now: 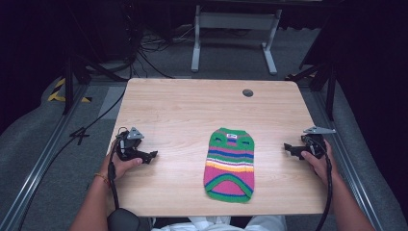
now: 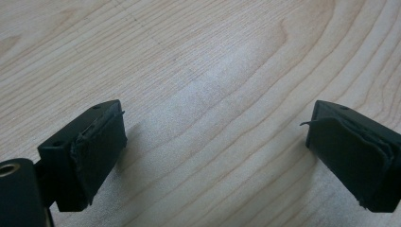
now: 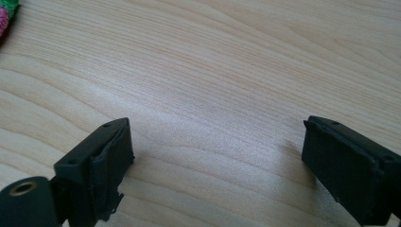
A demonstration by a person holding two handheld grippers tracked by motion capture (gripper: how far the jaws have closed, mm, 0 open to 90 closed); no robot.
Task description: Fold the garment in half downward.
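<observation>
A small knitted sweater (image 1: 230, 164) with green, pink, blue and yellow stripes lies flat on the wooden table (image 1: 183, 110), near the front middle. My left gripper (image 1: 153, 156) rests low over the table at the left, well apart from the sweater, its jaws open over bare wood (image 2: 213, 137). At the right my right gripper (image 1: 287, 147) is held just above the table, jaws open with nothing between them (image 3: 217, 161). An edge of the sweater (image 3: 6, 14) shows at the top left corner of the right gripper view.
A round dark cable hole (image 1: 248, 93) sits near the table's far edge. Beyond the table stand a white frame (image 1: 235, 29) and cables on the grey floor. Metal rails run along both sides of the table.
</observation>
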